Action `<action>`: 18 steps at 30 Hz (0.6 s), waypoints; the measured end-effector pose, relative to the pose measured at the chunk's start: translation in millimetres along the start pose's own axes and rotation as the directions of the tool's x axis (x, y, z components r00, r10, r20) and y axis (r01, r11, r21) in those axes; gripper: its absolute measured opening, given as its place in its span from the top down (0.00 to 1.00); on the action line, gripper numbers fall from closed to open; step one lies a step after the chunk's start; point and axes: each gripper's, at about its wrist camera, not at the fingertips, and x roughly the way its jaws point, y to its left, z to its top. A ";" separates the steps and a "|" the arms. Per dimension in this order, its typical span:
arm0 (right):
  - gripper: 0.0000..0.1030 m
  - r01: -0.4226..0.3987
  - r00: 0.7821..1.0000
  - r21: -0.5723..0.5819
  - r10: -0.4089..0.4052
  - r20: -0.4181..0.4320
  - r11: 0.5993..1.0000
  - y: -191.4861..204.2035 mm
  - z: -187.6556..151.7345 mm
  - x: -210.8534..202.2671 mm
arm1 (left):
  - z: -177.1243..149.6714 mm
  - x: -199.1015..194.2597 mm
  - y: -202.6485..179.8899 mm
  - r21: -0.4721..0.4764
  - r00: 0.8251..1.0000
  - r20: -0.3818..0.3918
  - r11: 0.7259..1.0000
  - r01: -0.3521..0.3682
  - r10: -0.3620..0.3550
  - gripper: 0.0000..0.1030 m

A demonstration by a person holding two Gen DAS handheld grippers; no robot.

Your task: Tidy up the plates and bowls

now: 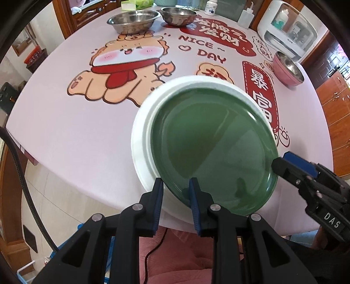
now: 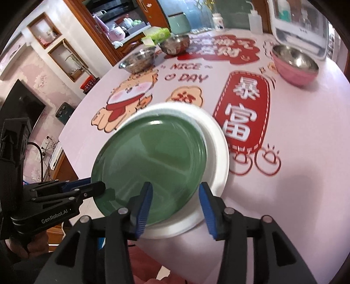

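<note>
While steel bowls stand apart, pink bowl aside

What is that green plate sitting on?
The green plate lies on a larger white plate, off-centre, so only a white crescent of rim shows. The white plate's middle, and the tablecloth beneath, are covered.

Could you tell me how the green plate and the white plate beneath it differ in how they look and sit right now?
The green plate is dark and glossy; the white plate is matte and looks wider. The green plate lies on top, shifted off-centre so its near edge overhangs; the white plate sits on the table. The left hand-held gripper clamps the green plate's rim; nothing clearly grips the white one. Both are round and empty.
</note>
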 end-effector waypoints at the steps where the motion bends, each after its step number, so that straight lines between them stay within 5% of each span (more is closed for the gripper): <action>1: 0.53 -0.003 1.000 -0.003 0.003 0.006 1.000 0.2 2.5 -0.3 | 1.2 -2.3 1.1 0.000 1.000 0.010 1.000 -0.004 0.004 0.78; 10: 0.51 -0.006 1.000 -0.005 0.006 0.030 1.000 7.1 20.7 5.3 | 18.1 -29.9 5.5 0.043 0.990 0.141 0.999 0.006 -0.012 0.73; 18: 0.51 0.007 0.998 -0.004 -0.006 0.063 1.000 23.8 31.7 6.7 | 39.2 -38.9 13.1 0.094 0.985 0.170 0.995 0.024 -0.040 0.71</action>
